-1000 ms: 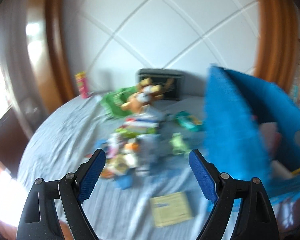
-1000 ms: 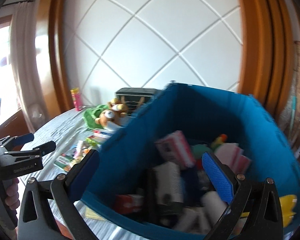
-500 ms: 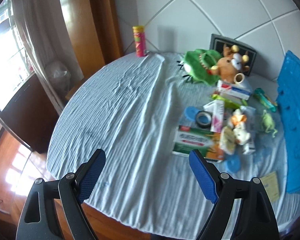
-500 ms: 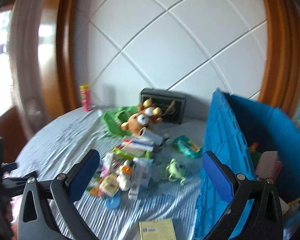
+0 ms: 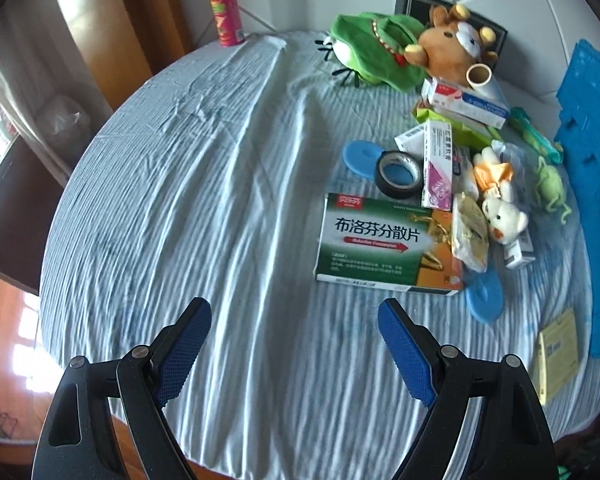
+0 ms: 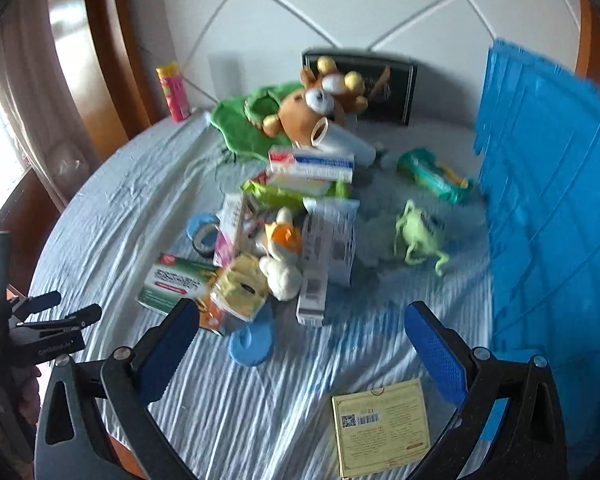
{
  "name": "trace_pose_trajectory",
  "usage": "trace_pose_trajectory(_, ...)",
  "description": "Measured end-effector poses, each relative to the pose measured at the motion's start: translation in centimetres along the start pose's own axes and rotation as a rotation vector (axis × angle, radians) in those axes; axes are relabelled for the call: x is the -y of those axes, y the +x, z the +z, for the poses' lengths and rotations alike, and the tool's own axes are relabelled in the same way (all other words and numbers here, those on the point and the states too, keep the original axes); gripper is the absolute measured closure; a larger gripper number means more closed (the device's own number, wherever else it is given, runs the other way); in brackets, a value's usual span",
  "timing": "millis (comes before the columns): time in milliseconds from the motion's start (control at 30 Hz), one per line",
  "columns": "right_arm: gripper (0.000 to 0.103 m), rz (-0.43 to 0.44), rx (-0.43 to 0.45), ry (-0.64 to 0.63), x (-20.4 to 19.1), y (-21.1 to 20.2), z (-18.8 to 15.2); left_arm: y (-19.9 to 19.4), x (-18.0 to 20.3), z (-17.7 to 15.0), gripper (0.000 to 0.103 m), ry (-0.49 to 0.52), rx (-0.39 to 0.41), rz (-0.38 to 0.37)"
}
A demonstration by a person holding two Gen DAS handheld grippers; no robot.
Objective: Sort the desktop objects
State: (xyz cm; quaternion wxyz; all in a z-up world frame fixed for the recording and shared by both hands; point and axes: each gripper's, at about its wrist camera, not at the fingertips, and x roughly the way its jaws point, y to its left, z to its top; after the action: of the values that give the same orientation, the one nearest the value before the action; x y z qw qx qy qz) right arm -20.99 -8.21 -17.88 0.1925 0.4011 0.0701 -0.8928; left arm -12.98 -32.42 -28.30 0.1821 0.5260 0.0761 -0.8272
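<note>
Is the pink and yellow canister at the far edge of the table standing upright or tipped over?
Upright. The pink and yellow canister stands on its base on the tablecloth with its yellow top upward, in both views.

Blue crate (image 6: 548, 208), pale blue striped tablecloth (image 5: 204, 184), green-and-white box (image 5: 384, 240).

A home room: cloth-covered round table (image 5: 220, 168), plush toys (image 5: 448, 48), curtain (image 6: 24, 92), wood trim.
</note>
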Motion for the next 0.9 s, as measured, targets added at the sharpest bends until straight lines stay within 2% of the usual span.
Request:
trace_pose_trajectory(233,0.000,0.019,-0.064,0.021,2.1,4.1,0.8,0.5,1.6,4.3,0.017,0.015,0.032,0.004)
trace_pose_trajectory(367,0.000,0.026,-0.089,0.034,3.1,6.1,1.5,0.1,1.4,8.6,0.017,0.022,0.079,0.020)
trace_pose_trajectory(700,0.000,-0.038,-0.006,0.086,2.8,7.4,9.5,2.0,-0.6,19.7,0.017,0.041,0.130,-0.003)
trace_pose_trajectory(900,0.000,-0.115,0.025,0.136,4.0,11.0,15.7,5.4,0.0,27.3,0.017,0.022,0.134,-0.015)
